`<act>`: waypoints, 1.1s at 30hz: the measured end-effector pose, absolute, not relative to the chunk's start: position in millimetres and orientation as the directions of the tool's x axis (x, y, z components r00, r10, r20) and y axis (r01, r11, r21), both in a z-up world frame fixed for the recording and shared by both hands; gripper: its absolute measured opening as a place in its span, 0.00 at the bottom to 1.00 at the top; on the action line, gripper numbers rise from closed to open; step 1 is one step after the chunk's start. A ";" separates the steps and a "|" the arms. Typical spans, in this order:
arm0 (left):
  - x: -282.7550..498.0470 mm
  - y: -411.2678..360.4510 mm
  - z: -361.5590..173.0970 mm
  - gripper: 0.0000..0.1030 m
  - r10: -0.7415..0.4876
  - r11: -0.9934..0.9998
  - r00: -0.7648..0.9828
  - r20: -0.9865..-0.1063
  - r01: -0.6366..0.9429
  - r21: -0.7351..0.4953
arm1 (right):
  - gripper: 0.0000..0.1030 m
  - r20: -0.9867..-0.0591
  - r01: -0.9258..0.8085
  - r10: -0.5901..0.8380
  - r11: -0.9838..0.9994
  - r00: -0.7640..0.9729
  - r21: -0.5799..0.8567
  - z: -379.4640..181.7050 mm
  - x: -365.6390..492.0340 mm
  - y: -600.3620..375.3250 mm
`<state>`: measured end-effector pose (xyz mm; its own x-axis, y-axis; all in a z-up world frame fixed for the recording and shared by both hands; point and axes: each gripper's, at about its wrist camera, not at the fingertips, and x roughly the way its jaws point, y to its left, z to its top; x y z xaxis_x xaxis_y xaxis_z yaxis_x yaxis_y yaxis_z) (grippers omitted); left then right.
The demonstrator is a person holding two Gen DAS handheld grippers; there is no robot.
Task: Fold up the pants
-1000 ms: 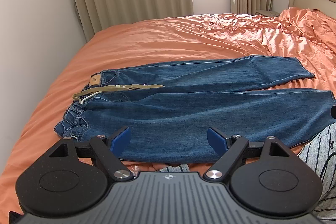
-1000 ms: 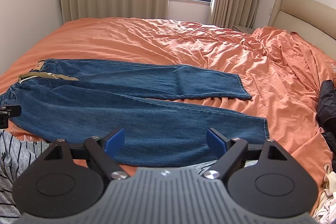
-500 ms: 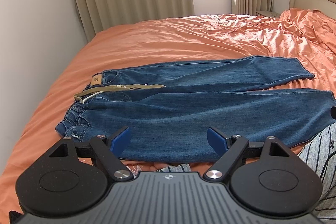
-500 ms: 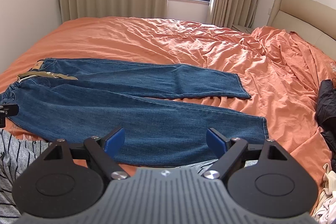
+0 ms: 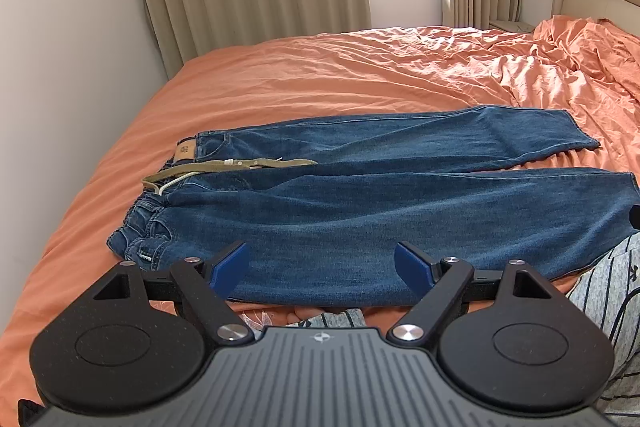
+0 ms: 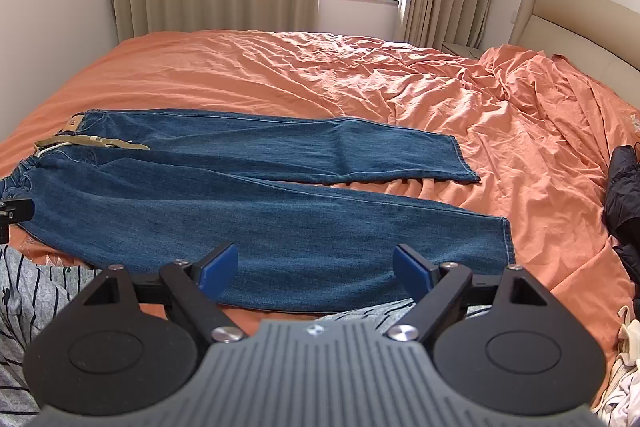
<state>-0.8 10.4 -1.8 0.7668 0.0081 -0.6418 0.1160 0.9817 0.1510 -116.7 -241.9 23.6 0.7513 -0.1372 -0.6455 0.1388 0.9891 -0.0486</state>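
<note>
Blue jeans (image 5: 360,203) lie flat on the orange bed, waist to the left, both legs stretched right and slightly apart. A khaki belt (image 5: 224,167) lies across the waist. My left gripper (image 5: 322,265) is open and empty, held above the near edge of the jeans close to the waist. The right wrist view shows the jeans (image 6: 248,203) with the leg hems on the right. My right gripper (image 6: 316,265) is open and empty, above the near leg close to its hem.
The orange bedsheet (image 6: 400,87) is wrinkled toward the right. A beige headboard (image 6: 568,15) stands at the right. Dark clothing (image 6: 624,203) lies at the bed's right edge. A grey striped garment (image 5: 608,287) lies at the near edge. Curtains and a window are behind.
Both views shifted very slightly; the jeans lie as before and both grippers stay open.
</note>
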 end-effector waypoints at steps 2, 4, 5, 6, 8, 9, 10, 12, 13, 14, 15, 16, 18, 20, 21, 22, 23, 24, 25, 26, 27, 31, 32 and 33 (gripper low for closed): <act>-1.6 10.7 -2.1 0.94 0.008 0.982 0.767 -0.641 0.116 0.151 | 0.79 -0.646 0.140 -0.138 0.989 0.751 -0.049 24.2 -117.3 -241.7; -1.5 10.9 -2.0 0.94 0.009 0.982 0.767 -0.642 0.116 0.152 | 0.79 -0.647 0.142 -0.139 0.989 0.750 -0.047 23.6 -117.8 -242.9; -1.3 11.0 -1.9 0.94 0.009 0.982 0.767 -0.642 0.116 0.152 | 0.79 -0.647 0.143 -0.139 0.989 0.750 -0.047 23.4 -118.1 -243.2; -1.8 11.1 -2.0 0.94 0.010 0.982 0.767 -0.642 0.115 0.153 | 0.79 -0.647 0.144 -0.140 0.989 0.750 -0.047 23.2 -118.5 -243.3; -2.7 11.2 -2.6 0.94 0.014 0.981 0.768 -0.640 0.114 0.158 | 0.79 -0.647 0.144 -0.139 0.989 0.750 -0.047 22.9 -118.7 -243.8; -3.2 11.1 -2.8 0.94 0.016 0.980 0.769 -0.639 0.114 0.161 | 0.79 -0.647 0.144 -0.140 0.988 0.750 -0.046 22.9 -118.7 -243.8; -3.3 10.9 -2.7 0.94 0.017 0.980 0.769 -0.639 0.115 0.164 | 0.79 -0.647 0.144 -0.140 0.988 0.750 -0.046 22.7 -118.7 -243.8; -3.5 11.3 -2.4 0.94 0.012 0.980 0.767 -0.642 0.118 0.159 | 0.79 -0.647 0.145 -0.140 0.988 0.749 -0.046 22.4 -119.3 -244.1; -4.1 11.1 -2.2 0.94 0.010 0.980 0.767 -0.642 0.119 0.157 | 0.79 -0.647 0.146 -0.142 0.988 0.749 -0.047 21.6 -119.7 -243.9; -4.0 11.0 -1.8 0.94 0.009 0.980 0.766 -0.643 0.120 0.156 | 0.79 -0.648 0.148 -0.144 0.988 0.748 -0.049 21.0 -119.6 -244.2; -3.4 10.6 -1.4 0.94 0.008 0.980 0.766 -0.643 0.121 0.157 | 0.79 -0.650 0.151 -0.147 0.987 0.746 -0.050 19.7 -119.2 -245.3; -4.0 10.8 -1.5 0.94 0.008 0.980 0.767 -0.642 0.121 0.157 | 0.79 -0.652 0.154 -0.149 0.987 0.744 -0.050 18.5 -119.4 -246.1; -3.1 10.5 -1.3 0.94 0.010 0.980 0.766 -0.643 0.120 0.159 | 0.79 -0.656 0.161 -0.153 0.986 0.739 -0.048 16.9 -118.6 -247.2; -2.6 10.6 -1.2 0.94 0.013 0.979 0.765 -0.644 0.120 0.162 | 0.79 -0.659 0.166 -0.156 0.985 0.736 -0.047 15.7 -118.5 -248.6; -2.6 10.9 -1.5 0.94 0.014 0.979 0.764 -0.645 0.120 0.163 | 0.79 -0.660 0.168 -0.157 0.985 0.735 -0.048 15.5 -118.7 -248.9; -2.0 11.0 -1.6 0.94 0.014 0.979 0.762 -0.647 0.120 0.164 | 0.79 -0.660 0.169 -0.159 0.984 0.734 -0.049 15.2 -119.1 -249.3; -1.8 10.9 -2.1 0.94 0.015 0.979 0.761 -0.649 0.121 0.164 | 0.79 -0.660 0.170 -0.159 0.984 0.734 -0.049 15.3 -119.3 -249.8; -1.4 11.1 -2.2 0.94 0.015 0.979 0.760 -0.650 0.121 0.165 | 0.79 -0.660 0.171 -0.160 0.984 0.734 -0.048 15.2 -119.4 -250.3; -1.4 10.8 -2.3 0.94 0.016 0.979 0.759 -0.651 0.122 0.165 | 0.79 -0.660 0.173 -0.161 0.984 0.734 -0.048 15.1 -119.5 -251.0; -1.3 11.1 -2.3 0.94 0.015 0.979 0.759 -0.651 0.122 0.165 | 0.79 -0.659 0.175 -0.162 0.983 0.734 -0.047 15.1 -119.3 -252.1; -1.4 10.7 -2.4 0.94 0.016 0.979 0.760 -0.650 0.121 0.165 | 0.79 -0.659 0.177 -0.163 0.983 0.734 -0.046 15.2 -119.2 -252.3; -2.0 11.6 -3.5 0.94 0.017 0.979 0.759 -0.650 0.119 0.164 | 0.79 -0.658 0.183 -0.170 0.982 0.734 -0.049 15.9 -119.0 -250.9; -1.9 11.8 -3.9 0.94 0.017 0.979 0.759 -0.651 0.119 0.164 | 0.79 -0.657 0.185 -0.170 0.982 0.734 -0.047 16.2 -119.2 -251.2; -2.0 11.3 -4.5 0.94 0.017 0.979 0.758 -0.652 0.120 0.165 | 0.79 -0.657 0.187 -0.170 0.981 0.735 -0.045 16.5 -119.4 -251.9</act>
<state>-2.0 11.3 -4.5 0.7578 0.0167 -0.6522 0.1202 0.9790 0.1648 -119.4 -251.9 16.5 0.7345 -0.1702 -0.6569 0.1868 0.9814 -0.0454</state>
